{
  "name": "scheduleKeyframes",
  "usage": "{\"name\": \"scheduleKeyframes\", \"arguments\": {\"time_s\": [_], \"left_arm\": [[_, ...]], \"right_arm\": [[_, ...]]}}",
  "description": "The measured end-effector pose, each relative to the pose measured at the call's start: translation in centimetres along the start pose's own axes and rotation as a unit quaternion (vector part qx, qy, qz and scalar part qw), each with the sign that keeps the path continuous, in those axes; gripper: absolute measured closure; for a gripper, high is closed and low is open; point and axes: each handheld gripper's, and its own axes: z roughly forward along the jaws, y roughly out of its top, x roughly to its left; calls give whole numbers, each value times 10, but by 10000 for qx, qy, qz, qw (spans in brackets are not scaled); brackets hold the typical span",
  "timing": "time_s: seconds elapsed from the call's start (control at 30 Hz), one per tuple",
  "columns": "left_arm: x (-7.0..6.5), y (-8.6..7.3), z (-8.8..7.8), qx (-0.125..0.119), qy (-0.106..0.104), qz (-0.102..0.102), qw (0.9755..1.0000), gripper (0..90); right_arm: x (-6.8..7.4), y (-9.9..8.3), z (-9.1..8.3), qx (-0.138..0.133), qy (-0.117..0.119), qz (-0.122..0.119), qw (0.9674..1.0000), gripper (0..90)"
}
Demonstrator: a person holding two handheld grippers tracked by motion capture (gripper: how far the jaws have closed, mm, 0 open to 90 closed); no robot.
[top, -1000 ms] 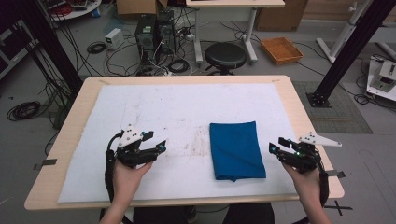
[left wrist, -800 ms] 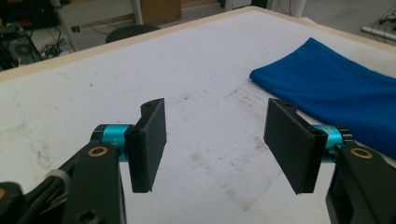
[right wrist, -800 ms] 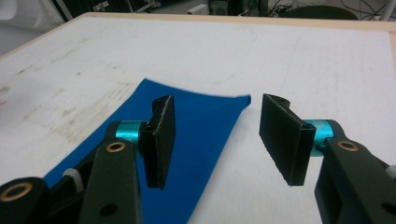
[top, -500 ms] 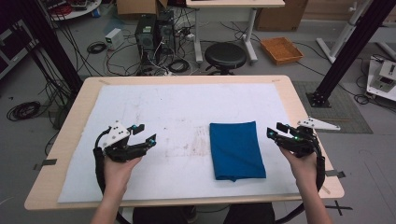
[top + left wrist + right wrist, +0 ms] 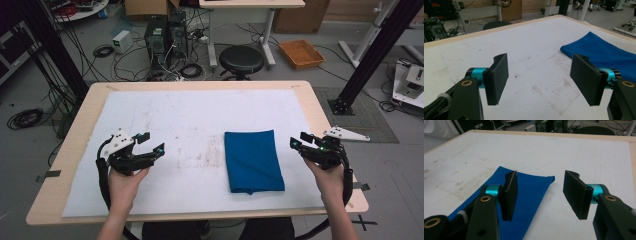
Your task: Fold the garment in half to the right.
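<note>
Cloth lay folded on the mat between your grippers. Your left gripper had just opened wider, empty; your right gripper stood spread, empty too.

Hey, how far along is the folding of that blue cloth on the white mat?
The blue folded cloth already lies as a neat rectangle on the white mat, so the folding looks done or nearly so. Nothing is in hand: the left gripper, whose jaws have just been opening, and the right gripper both stand open, apart from the cloth. Any further fold is all that could remain.
</note>
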Motion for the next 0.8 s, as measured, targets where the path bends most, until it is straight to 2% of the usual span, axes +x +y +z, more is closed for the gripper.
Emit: {"name": "scheduleKeyframes", "arguments": {"time_s": [0.2, 0.37, 0.8], "left_arm": [[0, 1, -1, 102, 135, 63, 9998, 310], [0, 0, -4, 68, 302, 105, 9995, 281], [-1, -1, -2, 180, 275, 106, 9994, 281]], "right_arm": [[0, 1, 0, -18, 1, -9, 10000, 455], [0, 2, 1, -17, 21, -20, 10000, 455], [0, 2, 3, 0, 52, 15, 10000, 454]]}}
